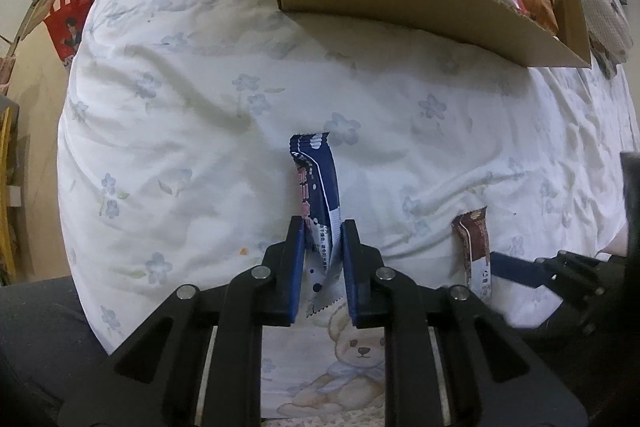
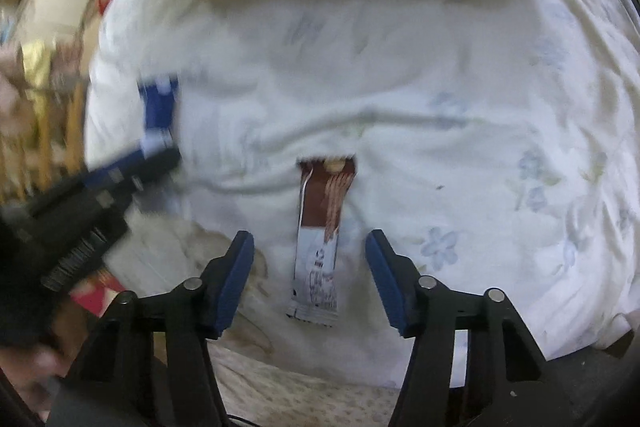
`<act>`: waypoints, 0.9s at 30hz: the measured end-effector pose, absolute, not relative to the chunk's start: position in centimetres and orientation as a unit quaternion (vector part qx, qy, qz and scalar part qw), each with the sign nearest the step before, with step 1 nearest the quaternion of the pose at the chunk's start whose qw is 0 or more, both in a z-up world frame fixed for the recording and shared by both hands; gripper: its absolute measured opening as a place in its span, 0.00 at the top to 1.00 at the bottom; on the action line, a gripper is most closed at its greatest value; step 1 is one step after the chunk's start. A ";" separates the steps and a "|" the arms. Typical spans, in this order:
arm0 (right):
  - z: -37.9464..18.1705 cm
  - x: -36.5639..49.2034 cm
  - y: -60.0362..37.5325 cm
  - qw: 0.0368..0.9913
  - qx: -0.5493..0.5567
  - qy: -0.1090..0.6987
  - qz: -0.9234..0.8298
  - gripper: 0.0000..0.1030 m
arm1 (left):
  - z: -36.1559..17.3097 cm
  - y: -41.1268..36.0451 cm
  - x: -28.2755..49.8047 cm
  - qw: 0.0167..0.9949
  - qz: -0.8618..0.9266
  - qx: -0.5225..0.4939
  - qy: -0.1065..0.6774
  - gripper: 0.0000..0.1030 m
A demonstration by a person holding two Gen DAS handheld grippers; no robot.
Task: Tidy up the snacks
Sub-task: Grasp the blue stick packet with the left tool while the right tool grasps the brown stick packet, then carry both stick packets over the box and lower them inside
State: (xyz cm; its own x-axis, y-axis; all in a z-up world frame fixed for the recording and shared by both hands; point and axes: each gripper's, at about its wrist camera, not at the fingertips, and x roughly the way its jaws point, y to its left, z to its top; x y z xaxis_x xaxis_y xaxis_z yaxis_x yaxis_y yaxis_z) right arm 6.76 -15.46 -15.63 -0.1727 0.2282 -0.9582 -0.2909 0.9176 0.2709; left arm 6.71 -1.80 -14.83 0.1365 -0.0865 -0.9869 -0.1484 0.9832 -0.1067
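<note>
A: Snacks on a bedsheet, left wrist view: the left gripper [image 1: 322, 251] is clamped on the blue snack bar [image 1: 316, 187], which lies on the flowered sheet [image 1: 180, 115]. The cardboard box [image 1: 400, 3], already holding packets, sits beyond it, well apart.

B: Risk there?

A: The slick wrapper could slip out on the lift, since the pads pinch only its lower end. Bare sheet leaves a clear run to the box's near wall.

B: And the right wrist view?

A: The right gripper [image 2: 310, 267] straddles the brown snack bar [image 2: 322, 227], pads not yet touching. Soft folds may get pinched too. The left tool crowds that side.
</note>
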 end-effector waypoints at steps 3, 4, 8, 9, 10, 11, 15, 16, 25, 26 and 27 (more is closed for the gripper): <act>-15.7 5.9 -13.8 0.647 -0.085 0.728 0.210 0.42 | -14.7 -0.7 6.8 0.751 0.023 -0.089 0.654 0.86; -15.7 5.7 -13.5 0.649 -0.099 0.725 0.210 0.42 | -14.7 -0.6 6.6 0.750 0.023 -0.090 0.654 0.86; -15.4 5.3 -13.0 0.659 -0.134 0.709 0.210 0.57 | -14.5 -0.5 6.5 0.753 0.028 -0.091 0.652 0.86; -15.2 5.4 -13.0 0.665 -0.137 0.704 0.208 0.67 | -14.3 -0.4 6.4 0.753 0.029 -0.092 0.651 0.85; -15.1 5.4 -13.0 0.669 -0.141 0.700 0.206 0.74 | -14.2 -0.3 6.4 0.754 0.030 -0.092 0.650 0.85; -14.8 5.5 -13.1 0.675 -0.148 0.693 0.203 0.82 | -14.1 -0.3 6.3 0.754 0.031 -0.093 0.650 0.86; -13.6 5.9 -13.7 0.699 -0.148 0.673 0.192 0.83 | -14.0 0.1 6.1 0.754 0.033 -0.100 0.648 0.85; -13.2 6.2 -13.9 0.704 -0.140 0.670 0.189 0.83 | -14.0 0.3 6.1 0.754 0.033 -0.101 0.648 0.85; -10.2 8.2 -17.1 0.746 -0.032 0.639 0.183 0.83 | -13.4 0.6 6.0 0.762 0.039 -0.098 0.639 0.85; -10.1 8.3 -17.2 0.746 -0.029 0.639 0.184 0.83 | -13.3 0.7 6.0 0.763 0.040 -0.098 0.637 0.85; -10.0 8.3 -17.3 0.747 -0.026 0.639 0.185 0.83 | -13.2 0.7 6.0 0.764 0.041 -0.099 0.636 0.85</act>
State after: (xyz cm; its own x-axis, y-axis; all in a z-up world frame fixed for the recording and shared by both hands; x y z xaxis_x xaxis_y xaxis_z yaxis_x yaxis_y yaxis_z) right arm 8.31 -17.29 -10.05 0.1161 0.2430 -0.9631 -0.3089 0.9304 0.1975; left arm 5.96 0.72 -13.15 0.1873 -0.0639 -0.9802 -0.1882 0.9771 -0.0996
